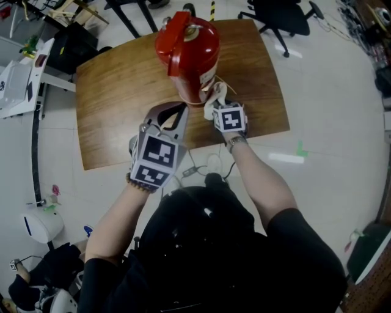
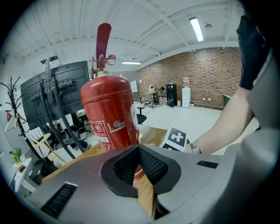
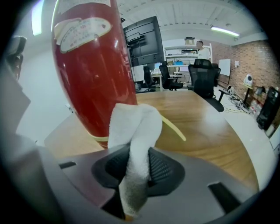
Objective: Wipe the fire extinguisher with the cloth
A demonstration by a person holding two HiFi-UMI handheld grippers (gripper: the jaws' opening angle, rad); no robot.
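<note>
A red fire extinguisher (image 1: 190, 58) stands upright near the middle of a wooden table (image 1: 110, 98). It also fills the left of the right gripper view as the red extinguisher (image 3: 94, 65) and rises ahead in the left gripper view as the extinguisher (image 2: 109, 113). My right gripper (image 1: 215, 103) is shut on a white cloth (image 3: 133, 144), and the cloth (image 1: 215, 98) rests against the extinguisher's lower right side near its base. My left gripper (image 1: 177, 110) is shut with nothing in it, just in front of the extinguisher's base.
The table's front edge (image 1: 183, 153) lies just below both grippers. Black office chairs (image 1: 281, 18) stand beyond the table on the pale floor. A cable (image 1: 208, 165) hangs near the person's body. A black cart (image 1: 70, 46) stands at the table's left.
</note>
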